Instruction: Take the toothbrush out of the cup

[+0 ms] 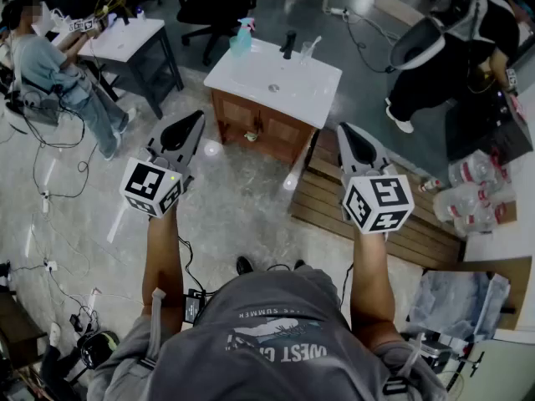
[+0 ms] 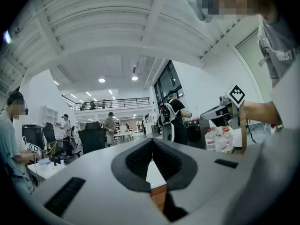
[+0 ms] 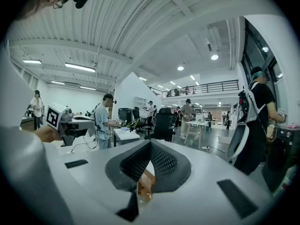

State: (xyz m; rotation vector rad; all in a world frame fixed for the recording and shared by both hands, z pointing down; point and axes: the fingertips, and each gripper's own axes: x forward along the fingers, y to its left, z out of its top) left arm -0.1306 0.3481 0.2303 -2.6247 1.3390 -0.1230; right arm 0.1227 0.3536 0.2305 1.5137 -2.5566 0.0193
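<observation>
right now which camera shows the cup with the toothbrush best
The head view: the cup stands on the white vanity top, toothbrush sticking out. Both gripper views show only a sliver of the vanity past their jaws, no cup.

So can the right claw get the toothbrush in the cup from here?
Probably not yet. The right claw is shut and held well short of the sink counter, while the toothbrush stands in the cup near its far edge. Nothing blocks the way, so stepping closer and opening should do it.
</observation>
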